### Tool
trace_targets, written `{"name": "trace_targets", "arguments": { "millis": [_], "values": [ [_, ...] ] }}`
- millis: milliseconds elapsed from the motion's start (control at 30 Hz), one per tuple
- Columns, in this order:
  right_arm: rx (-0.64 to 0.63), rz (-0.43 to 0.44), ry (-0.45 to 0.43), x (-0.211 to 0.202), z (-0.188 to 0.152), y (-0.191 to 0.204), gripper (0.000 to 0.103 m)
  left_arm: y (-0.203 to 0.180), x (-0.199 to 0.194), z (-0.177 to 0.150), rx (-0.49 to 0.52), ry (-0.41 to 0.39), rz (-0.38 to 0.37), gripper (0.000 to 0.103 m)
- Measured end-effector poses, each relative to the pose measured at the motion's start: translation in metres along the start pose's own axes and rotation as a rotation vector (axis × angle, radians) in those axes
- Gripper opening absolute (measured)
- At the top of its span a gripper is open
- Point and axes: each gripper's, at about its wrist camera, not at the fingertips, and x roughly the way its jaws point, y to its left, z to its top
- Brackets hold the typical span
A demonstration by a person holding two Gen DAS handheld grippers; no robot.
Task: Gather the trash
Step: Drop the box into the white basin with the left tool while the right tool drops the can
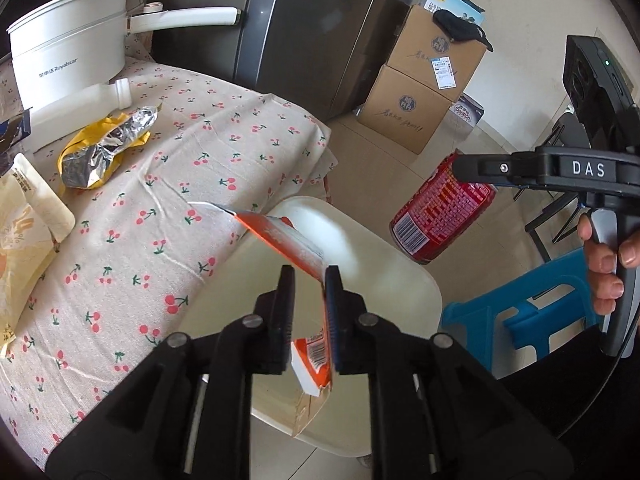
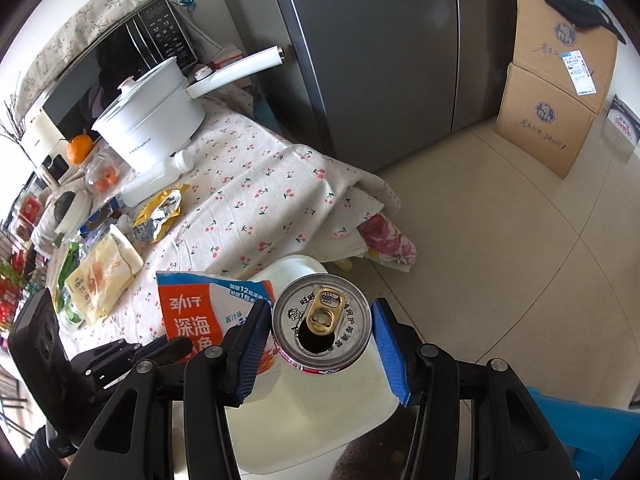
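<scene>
My left gripper (image 1: 310,276) holds an orange and white snack wrapper (image 1: 280,240) against one pad, above the white bin (image 1: 360,292) that stands beside the table. A gap shows on the wrapper's other side. The wrapper also shows in the right wrist view (image 2: 192,312). My right gripper (image 2: 322,320) is shut on a red drink can (image 2: 320,320), its opened top facing the camera, above the same bin (image 2: 320,408). From the left wrist view the can (image 1: 440,216) hangs tilted over the floor beyond the bin.
On the cherry-print tablecloth (image 1: 180,168) lie a yellow foil wrapper (image 1: 104,148), a white bottle (image 1: 80,104), a cream packet (image 1: 24,216) and a white pot (image 1: 68,52). A grey fridge (image 2: 372,60), cardboard boxes (image 2: 552,92) and a blue stool (image 1: 520,316) stand around.
</scene>
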Motion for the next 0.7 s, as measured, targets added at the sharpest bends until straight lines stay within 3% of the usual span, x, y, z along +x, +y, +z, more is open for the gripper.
{"name": "trace_targets", "arguments": {
  "millis": [33, 333, 500, 700],
  "values": [
    [0.0, 0.0, 0.004, 0.001, 0.0, 0.0, 0.053, 0.001, -0.003, 0.0, 0.003, -0.004, 0.01, 0.039],
    [-0.022, -0.019, 0.029, 0.01, 0.0, 0.01, 0.053, 0.02, -0.047, 0.003, 0.009, -0.057, 0.159, 0.086],
    [-0.065, -0.053, 0.088, 0.035, -0.003, 0.025, 0.053, 0.041, -0.074, 0.0, -0.034, -0.078, 0.264, 0.096],
    [-0.133, -0.12, 0.203, 0.081, -0.014, 0.047, 0.053, 0.07, -0.104, -0.004, -0.098, -0.1, 0.351, 0.098]
  ]
}}
